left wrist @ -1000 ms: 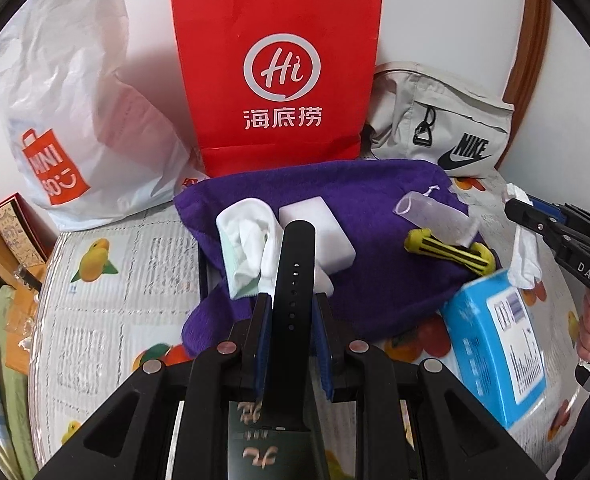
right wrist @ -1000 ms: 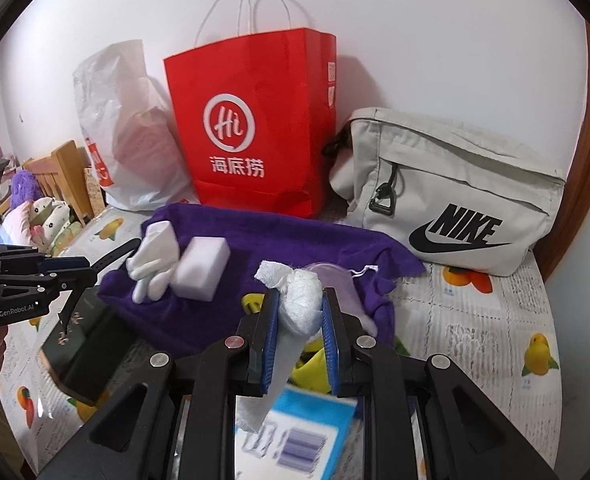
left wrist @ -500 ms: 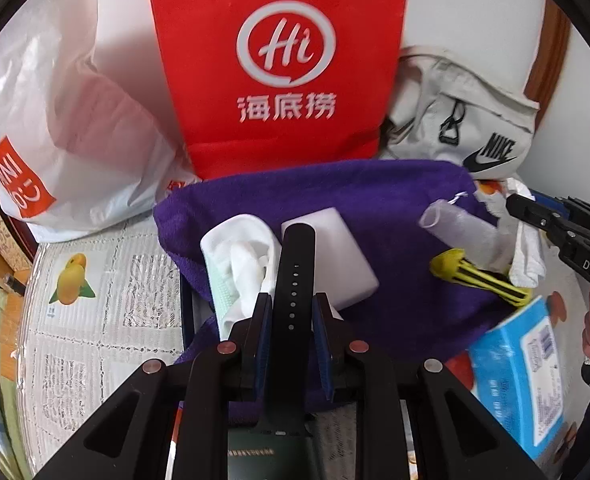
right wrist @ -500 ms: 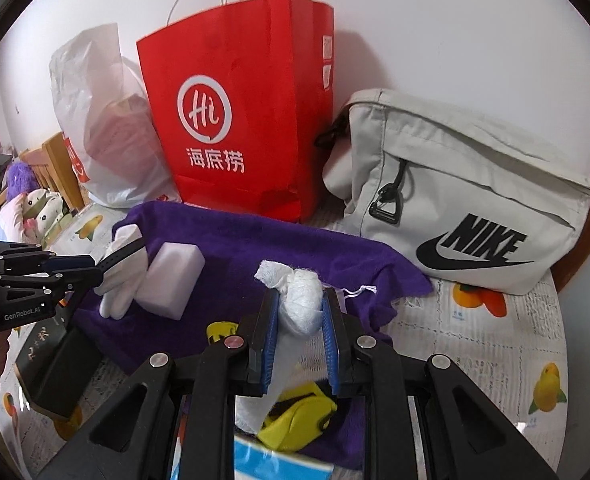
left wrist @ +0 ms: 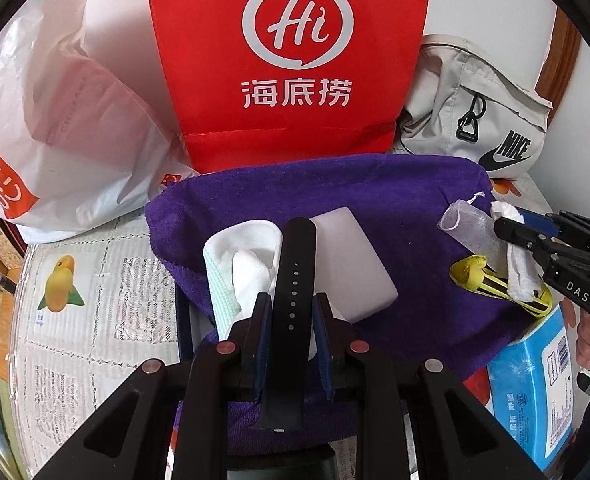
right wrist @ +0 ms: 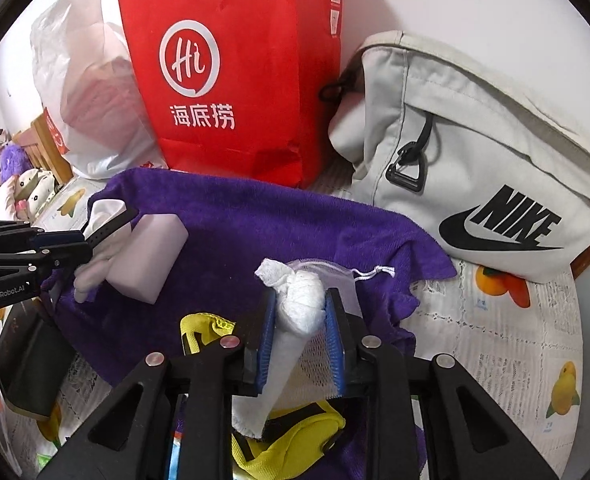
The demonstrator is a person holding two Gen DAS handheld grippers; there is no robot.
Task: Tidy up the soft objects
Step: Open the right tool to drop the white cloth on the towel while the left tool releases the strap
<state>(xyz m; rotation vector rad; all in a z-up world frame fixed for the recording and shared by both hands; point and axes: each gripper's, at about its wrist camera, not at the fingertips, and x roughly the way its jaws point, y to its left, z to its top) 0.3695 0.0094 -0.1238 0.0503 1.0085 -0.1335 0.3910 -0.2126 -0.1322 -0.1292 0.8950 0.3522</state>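
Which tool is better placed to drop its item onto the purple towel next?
Probably the right tool: its rolled white cloth hangs just above the purple towel, by the mesh pouch. The left tool grips a black watch strap over the sponge and socks.

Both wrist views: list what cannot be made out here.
- Red paper bag: top and handles cut off by the left wrist view's edge.
- Blue box: print too small to read, left wrist view.
- Black strap: lower end hidden behind the left gripper.
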